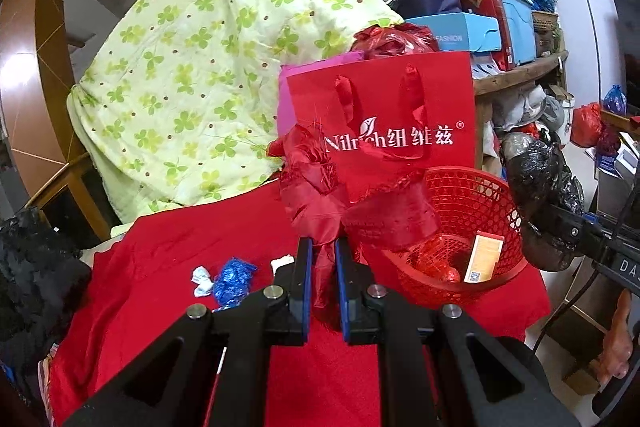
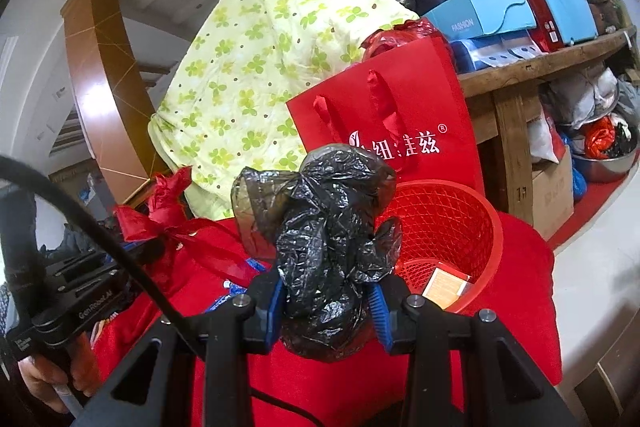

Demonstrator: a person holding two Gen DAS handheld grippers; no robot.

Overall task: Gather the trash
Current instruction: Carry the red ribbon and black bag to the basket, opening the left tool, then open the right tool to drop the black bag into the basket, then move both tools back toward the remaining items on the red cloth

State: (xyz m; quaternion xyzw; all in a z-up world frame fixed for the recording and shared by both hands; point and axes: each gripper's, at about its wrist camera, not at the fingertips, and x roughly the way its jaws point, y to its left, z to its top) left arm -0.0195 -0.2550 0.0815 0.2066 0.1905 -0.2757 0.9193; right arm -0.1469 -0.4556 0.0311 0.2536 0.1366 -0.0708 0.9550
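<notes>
Since trash is being collected, both grippers are seen loaded near the bin:
left gripper [image 1: 323, 247]: jaws clenched on a crumpled red fabric scrap [image 1: 320, 179], held up beside the red basket [image 1: 496, 195], likely so it can be dropped in.
right gripper [image 2: 328, 291]: jaws grasping a wadded black plastic bag [image 2: 320, 219], carried in front of the basket's rim, probably for the same drop.
red basket: set on the red-covered counter [image 1: 180, 267], open side tilted toward the cameras; an orange carton [image 1: 484, 257] and a red wrapper are already inside.
remaining trash: a blue foil wrapper [image 1: 234, 279] and white paper bits [image 1: 201, 279] are left on the counter near the left jaws.
hidden: basket floor is partly blocked by the held trash; red gift bag [image 1: 400, 115] contents cannot be seen.
unclear: depth of the fabric scrap between the jaws.
</notes>
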